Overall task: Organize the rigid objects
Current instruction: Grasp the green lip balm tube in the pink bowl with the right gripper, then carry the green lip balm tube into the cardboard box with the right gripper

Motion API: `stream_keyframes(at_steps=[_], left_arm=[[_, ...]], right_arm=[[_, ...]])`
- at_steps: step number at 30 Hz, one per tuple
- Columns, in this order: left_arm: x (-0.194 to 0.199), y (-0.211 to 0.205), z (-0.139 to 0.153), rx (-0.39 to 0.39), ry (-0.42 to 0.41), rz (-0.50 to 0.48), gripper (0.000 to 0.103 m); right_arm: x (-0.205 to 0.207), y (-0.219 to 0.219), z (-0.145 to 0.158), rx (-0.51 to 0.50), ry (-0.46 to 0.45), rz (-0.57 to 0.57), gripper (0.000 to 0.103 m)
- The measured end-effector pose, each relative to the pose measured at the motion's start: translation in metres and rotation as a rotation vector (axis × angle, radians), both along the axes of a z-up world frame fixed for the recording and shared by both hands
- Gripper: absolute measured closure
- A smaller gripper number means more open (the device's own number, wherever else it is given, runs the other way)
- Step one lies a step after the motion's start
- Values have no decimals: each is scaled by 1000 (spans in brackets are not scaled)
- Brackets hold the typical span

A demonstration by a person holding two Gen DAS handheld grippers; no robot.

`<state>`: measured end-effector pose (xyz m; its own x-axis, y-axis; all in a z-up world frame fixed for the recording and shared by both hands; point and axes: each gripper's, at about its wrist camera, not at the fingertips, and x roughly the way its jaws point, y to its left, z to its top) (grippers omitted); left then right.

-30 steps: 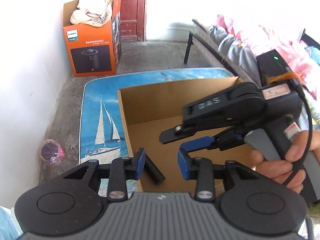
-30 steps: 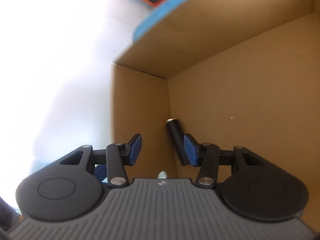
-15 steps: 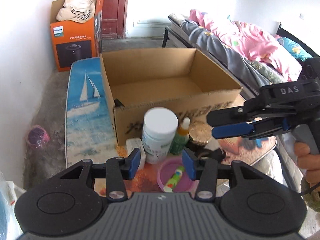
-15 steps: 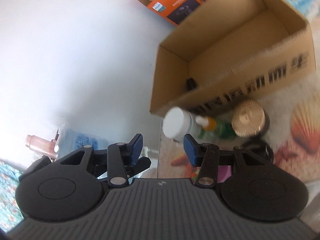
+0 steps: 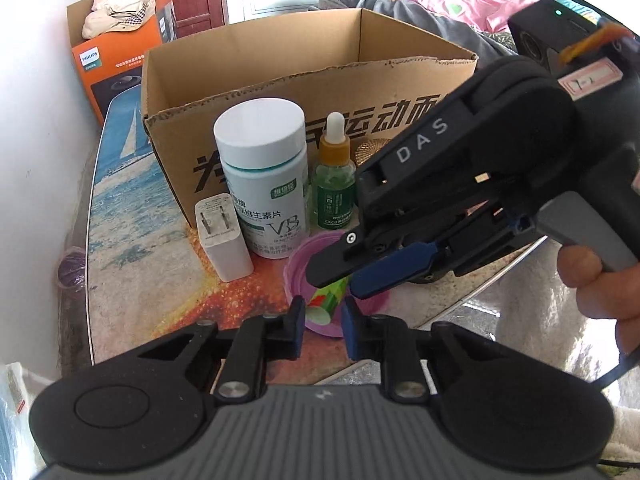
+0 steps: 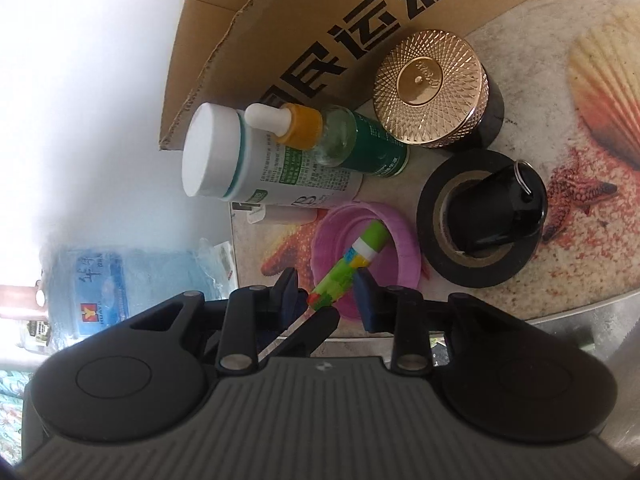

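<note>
Right wrist only: black tape roll [image 6: 436,236]

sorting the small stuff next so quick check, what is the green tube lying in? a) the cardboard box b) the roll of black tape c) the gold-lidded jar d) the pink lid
d: the green tube lies tilted across the shallow pink lid, in front of the cardboard box.

We held our left tool [image 5: 323,322], jaws closing, over the pink bowl [image 5: 298,268] with the green tube [image 5: 326,296] lying in it. Our right tool [image 5: 340,274] reached in from the right above the same bowl. Behind stood the white bottle [image 5: 266,176], dropper bottle [image 5: 335,176], white charger [image 5: 222,236] and cardboard box [image 5: 280,64].
</note>
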<state>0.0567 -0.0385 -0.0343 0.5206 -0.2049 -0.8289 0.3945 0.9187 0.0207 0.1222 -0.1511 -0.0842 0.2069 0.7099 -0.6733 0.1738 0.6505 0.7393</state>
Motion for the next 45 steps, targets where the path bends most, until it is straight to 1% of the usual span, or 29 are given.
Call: stream_keyframes(at_steps=[4,7,10,11,13,16,20,22,24,28,31,34,36,37,39,41,43,45], left_arm=[[6,-2,-4,-11,21,-19,86],[9,-4,-6,-15,22,-30,86],[15,-6,-5,-15,25,-32,85],[17,-5,-5,-19,30,-32,84],[24,-4,-8,-31,53,-25,84],[27,-4,-9,-40,63,-23,84],[21,-3,-1,-37,36,-34,86],[16,-1,8,-47,27,-37,86],[8,3,22,-62,6,-40,86],[-3,14,63,-101,-78,-38,86],[2,22,94,-119,-150,-17,86],[22,30,119,-135,-198,13,86],[43,35,128,-142,-202,36,86],[59,35,130,-144,-193,50,86],[88,36,130,-142,-162,80,86],[118,34,124,-125,-137,101,86],[147,30,115,-91,-107,117,86],[173,30,103,-54,-73,134,85]], right_arm=[[4,5,-4,-19,21,-5,74],[8,5,-3,-20,29,-17,79],[13,-3,5,-19,24,-34,83],[14,-3,5,-20,23,-39,87],[15,-6,2,-8,24,-47,87],[12,-11,3,-2,5,-53,88],[2,-15,11,11,-33,-53,89],[-6,-17,23,11,-65,-45,89],[-15,-15,40,7,-116,-31,89],[-29,-10,89,-3,-279,6,89],[-27,-4,126,-9,-413,36,89],[-5,2,155,-14,-495,60,89],[19,5,163,-15,-512,76,89],[33,8,166,-21,-510,86,89],[69,16,165,-29,-480,102,89],[103,21,159,-39,-435,109,89],[140,27,148,-49,-384,125,89],[174,32,131,-48,-322,129,89]])
